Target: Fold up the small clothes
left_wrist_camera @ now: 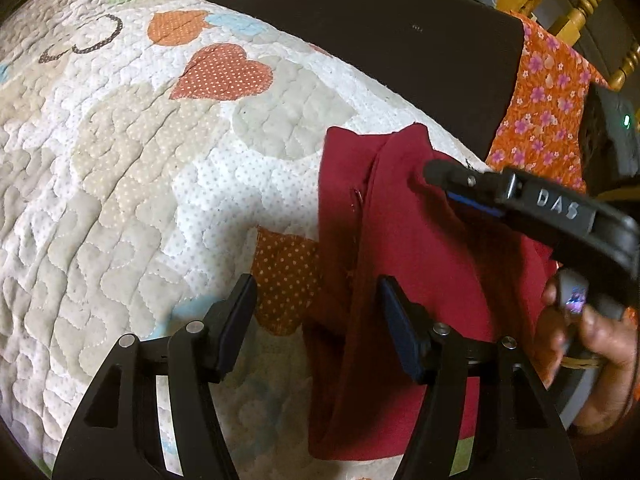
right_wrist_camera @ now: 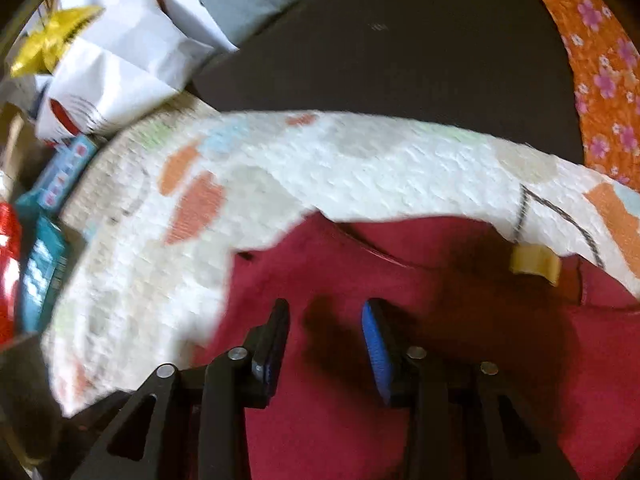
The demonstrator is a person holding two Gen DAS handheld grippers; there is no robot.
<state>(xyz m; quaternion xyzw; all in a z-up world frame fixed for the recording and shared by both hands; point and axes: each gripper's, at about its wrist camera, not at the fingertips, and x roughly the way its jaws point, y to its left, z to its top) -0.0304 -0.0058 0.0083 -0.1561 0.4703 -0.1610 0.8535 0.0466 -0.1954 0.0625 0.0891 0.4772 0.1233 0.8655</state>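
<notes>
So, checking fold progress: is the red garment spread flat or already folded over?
Partly folded: the red garment has one side lapped over itself along a lengthwise crease on the quilt.

You're working on a white quilt (left_wrist_camera: 168,168) with orange hearts (stitched in wavy lines). Behind it lies a dark cushion (left_wrist_camera: 360,36), an orange floral cloth (left_wrist_camera: 544,104) beside that, and turned wooden posts (left_wrist_camera: 588,4) beyond.
</notes>
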